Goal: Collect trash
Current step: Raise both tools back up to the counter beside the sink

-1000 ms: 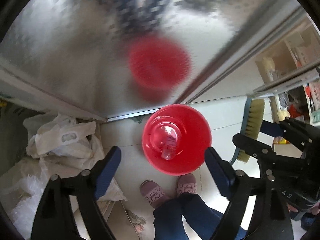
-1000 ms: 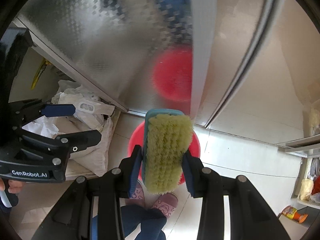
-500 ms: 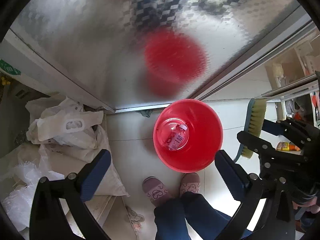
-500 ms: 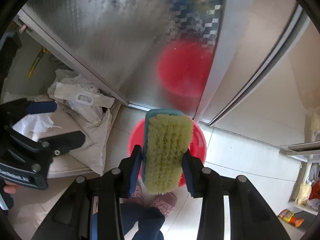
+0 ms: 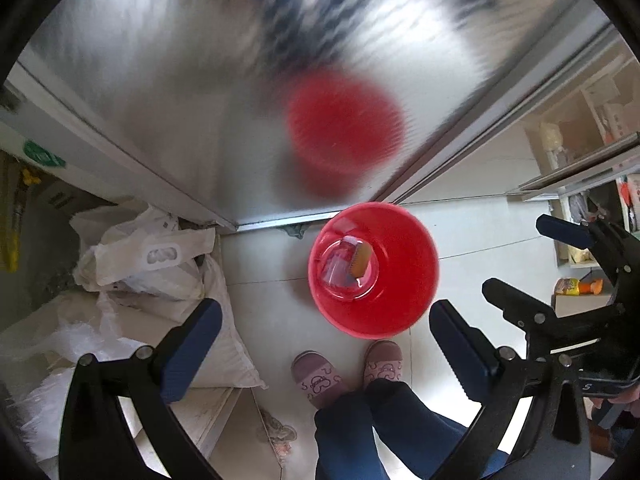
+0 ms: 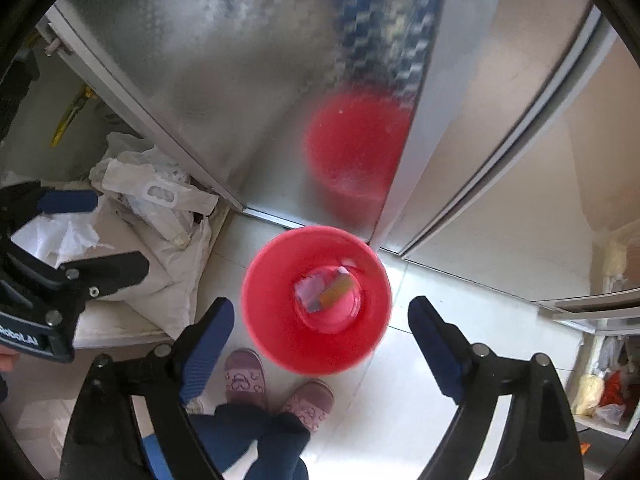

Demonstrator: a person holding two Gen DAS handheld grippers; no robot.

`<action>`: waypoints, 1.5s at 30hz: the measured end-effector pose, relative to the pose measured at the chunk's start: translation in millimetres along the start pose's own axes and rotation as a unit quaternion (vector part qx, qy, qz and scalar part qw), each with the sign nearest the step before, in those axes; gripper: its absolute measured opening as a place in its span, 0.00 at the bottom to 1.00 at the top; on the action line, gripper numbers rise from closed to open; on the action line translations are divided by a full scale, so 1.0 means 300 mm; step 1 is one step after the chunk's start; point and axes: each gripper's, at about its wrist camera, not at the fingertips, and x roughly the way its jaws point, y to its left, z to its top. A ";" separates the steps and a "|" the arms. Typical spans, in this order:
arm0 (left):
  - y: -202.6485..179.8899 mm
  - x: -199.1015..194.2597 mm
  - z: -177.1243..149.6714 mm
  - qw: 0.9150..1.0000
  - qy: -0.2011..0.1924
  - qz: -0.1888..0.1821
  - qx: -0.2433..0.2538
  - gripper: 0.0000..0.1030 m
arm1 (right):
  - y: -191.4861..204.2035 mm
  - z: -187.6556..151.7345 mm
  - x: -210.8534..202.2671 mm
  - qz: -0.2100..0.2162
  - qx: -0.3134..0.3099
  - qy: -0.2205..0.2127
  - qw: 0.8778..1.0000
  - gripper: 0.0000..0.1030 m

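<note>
A red bucket point(image 5: 400, 292) stands on the tiled floor below both grippers. At its bottom lie a clear plastic bottle point(image 5: 334, 268) and a yellow-bristled scrub brush point(image 5: 360, 260), also seen in the right wrist view as the brush point(image 6: 338, 290) in the bucket point(image 6: 272, 320). My left gripper point(image 5: 326, 344) hangs open above the bucket's near rim, empty. My right gripper point(image 6: 322, 338) points down over the bucket, its jaws opening with nothing between them. Each gripper shows in the other's view: the right gripper point(image 5: 536, 264) and the left gripper point(image 6: 92, 236).
A frosted metal door point(image 5: 200, 100) rises just behind the bucket and mirrors it in red. White plastic bags point(image 5: 152, 256) are piled on the left. The person's slippered feet point(image 5: 316, 380) stand by the bucket's near side. Shelves point(image 5: 580, 140) and an orange packet point(image 5: 576, 286) are on the right.
The right gripper opened and let go of the scrub brush, which now lies in the bucket beside the bottle. The left gripper's jaws widened and it shifted a little.
</note>
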 end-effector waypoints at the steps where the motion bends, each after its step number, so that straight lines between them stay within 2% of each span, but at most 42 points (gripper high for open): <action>1: -0.014 -0.030 0.002 1.000 -0.002 0.003 0.003 1.00 | -0.005 0.000 -0.027 -0.001 0.003 0.000 1.000 0.85; 4: -0.042 -0.149 0.016 1.000 -0.011 0.001 0.007 1.00 | -0.009 0.002 -0.124 0.005 0.017 -0.004 1.000 0.86; 6: -0.060 -0.243 0.029 1.000 -0.020 0.000 0.008 1.00 | -0.007 0.006 -0.208 0.001 0.018 -0.011 1.000 0.92; 12: -0.115 -0.585 0.062 0.998 -0.062 0.000 0.019 1.00 | -0.013 0.042 -0.530 -0.015 0.041 -0.055 0.998 0.99; 18: -0.175 -0.897 0.096 0.994 -0.099 0.006 0.038 1.00 | -0.010 0.099 -0.851 -0.020 0.051 -0.099 0.994 0.99; 25: -0.205 -1.172 0.136 0.989 -0.140 0.017 0.037 1.00 | -0.007 0.166 -1.133 -0.024 0.044 -0.137 0.989 0.99; 29: -0.194 -1.278 0.160 0.986 -0.165 0.027 0.021 1.00 | -0.007 0.200 -1.254 -0.028 0.030 -0.169 0.985 0.99; 35: -0.126 -1.385 0.210 0.982 -0.179 0.053 -0.002 1.00 | -0.022 0.272 -1.349 -0.011 0.003 -0.204 0.979 0.99; 39: -0.081 -1.437 0.245 0.980 -0.187 0.058 -0.013 1.00 | 0.001 0.339 -1.387 0.002 -0.020 -0.217 0.976 0.99; 45: 0.026 -1.440 0.308 0.980 -0.183 0.071 -0.028 1.00 | 0.040 0.453 -1.380 0.033 -0.052 -0.224 0.973 0.99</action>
